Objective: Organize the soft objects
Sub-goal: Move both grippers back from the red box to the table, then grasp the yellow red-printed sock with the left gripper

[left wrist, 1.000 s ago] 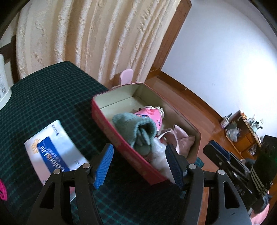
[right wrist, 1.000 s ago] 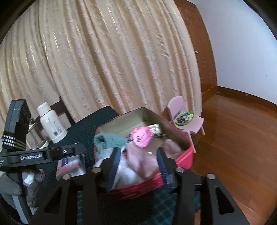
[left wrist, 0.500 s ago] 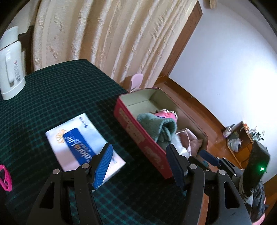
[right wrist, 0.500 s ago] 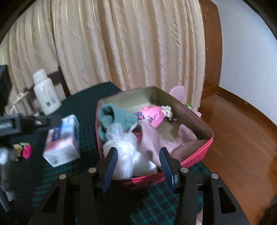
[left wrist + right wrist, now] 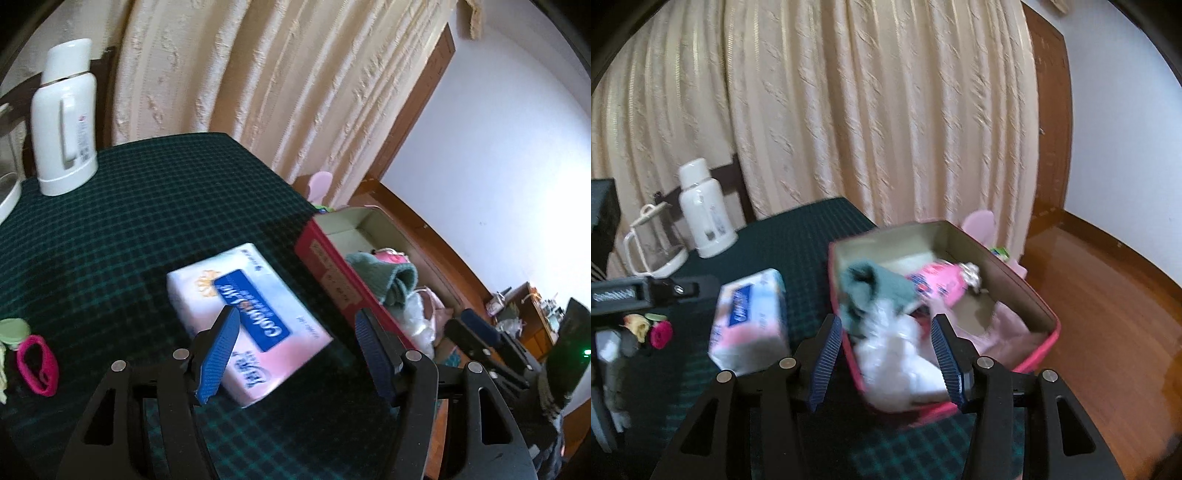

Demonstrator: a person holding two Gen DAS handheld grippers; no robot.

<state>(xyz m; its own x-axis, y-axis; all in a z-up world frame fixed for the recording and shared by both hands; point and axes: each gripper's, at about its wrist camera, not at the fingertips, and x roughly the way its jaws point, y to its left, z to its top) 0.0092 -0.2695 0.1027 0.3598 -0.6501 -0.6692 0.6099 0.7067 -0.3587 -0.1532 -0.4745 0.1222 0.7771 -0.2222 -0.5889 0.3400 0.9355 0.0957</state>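
Tissue pack just ahead of spread, empty left claw

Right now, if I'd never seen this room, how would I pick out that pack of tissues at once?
Start at the table with the dark green checked cloth in front of the cream curtain. Left of the open red box of soft things lies the tissue pack, flat on the cloth. It is the only white and pink soft pack with a blue label, unlike the tall white flask.
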